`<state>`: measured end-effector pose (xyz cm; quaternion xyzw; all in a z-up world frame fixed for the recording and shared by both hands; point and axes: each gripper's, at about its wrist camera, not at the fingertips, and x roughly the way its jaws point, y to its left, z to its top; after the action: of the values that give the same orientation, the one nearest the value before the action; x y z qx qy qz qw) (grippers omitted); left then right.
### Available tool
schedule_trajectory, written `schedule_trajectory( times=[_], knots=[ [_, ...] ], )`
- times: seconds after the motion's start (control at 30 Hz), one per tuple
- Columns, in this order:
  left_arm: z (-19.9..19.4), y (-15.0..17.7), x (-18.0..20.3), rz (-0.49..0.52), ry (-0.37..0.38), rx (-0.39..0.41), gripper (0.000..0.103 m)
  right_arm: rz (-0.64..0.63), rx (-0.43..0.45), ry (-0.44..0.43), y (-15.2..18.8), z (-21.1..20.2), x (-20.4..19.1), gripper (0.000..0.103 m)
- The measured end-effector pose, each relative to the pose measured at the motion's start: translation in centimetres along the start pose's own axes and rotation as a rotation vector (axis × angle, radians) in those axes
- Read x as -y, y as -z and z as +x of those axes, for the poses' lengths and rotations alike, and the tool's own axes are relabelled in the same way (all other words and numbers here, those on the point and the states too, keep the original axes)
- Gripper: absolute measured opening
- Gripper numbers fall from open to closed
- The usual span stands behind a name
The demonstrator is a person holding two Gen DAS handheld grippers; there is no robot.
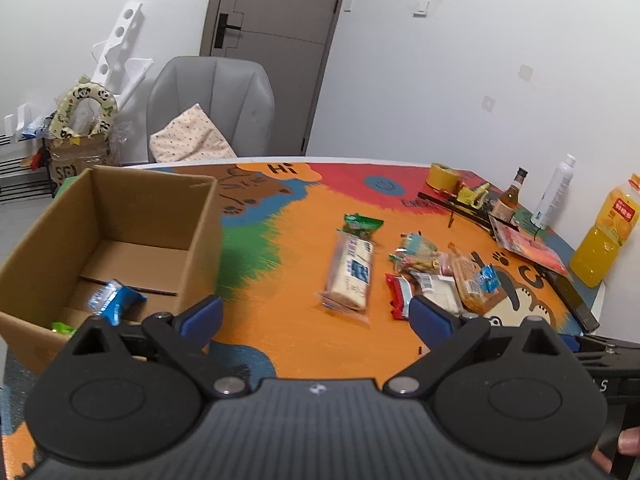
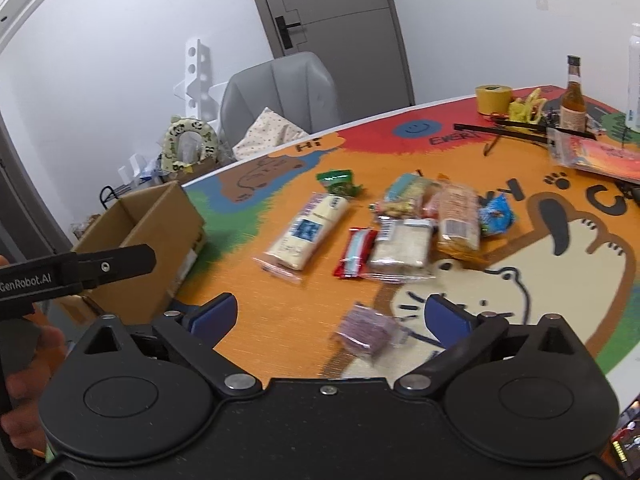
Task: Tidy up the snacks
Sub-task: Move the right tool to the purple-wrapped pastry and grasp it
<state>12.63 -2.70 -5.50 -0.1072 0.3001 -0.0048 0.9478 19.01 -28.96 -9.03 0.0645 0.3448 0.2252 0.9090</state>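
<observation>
A round bench (image 1: 288,320) with a bright cartoon-printed, woven-looking cover stands in a white-walled room, a grey door (image 1: 276,8) and a padded grey chair (image 1: 212,92) beyond it. The open cardboard box (image 1: 120,216) sits at its edge; crinkly plastic snack packets (image 2: 400,228) lie beside the box, two inside. Left tongs (image 1: 316,316) and right tongs (image 2: 330,316) are both spread wide, gripping nothing; a blurred purple packet (image 2: 364,334) lies between the right pair.

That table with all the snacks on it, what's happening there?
A person is sorting snacks from the table into a cardboard box, holding a gripper in each hand. A few packets already lie in the box. Both the left gripper and right gripper are open and empty; a purple packet lies between the right one's fingers.
</observation>
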Motion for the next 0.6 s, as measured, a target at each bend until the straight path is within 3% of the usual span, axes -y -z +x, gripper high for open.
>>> schedule_trajectory(
  times=[0.2, 0.37, 0.6],
  knots=[
    [1.3, 0.5, 1.6, 0.016, 0.019, -0.024, 0.099, 0.002, -0.011, 0.009, 0.7, 0.1, 1.8, 0.101],
    [2.5, 0.9, 2.7, 0.034, 0.034, -0.045, 0.098, 0.008, -0.031, -0.002, 1.0, 0.8, 2.7, 0.089],
    [4.2, 1.2, 3.0, 0.038, 0.022, -0.077, 0.096, 0.014, -0.065, -0.022, 1.4, 2.8, 3.2, 0.083]
  ],
)
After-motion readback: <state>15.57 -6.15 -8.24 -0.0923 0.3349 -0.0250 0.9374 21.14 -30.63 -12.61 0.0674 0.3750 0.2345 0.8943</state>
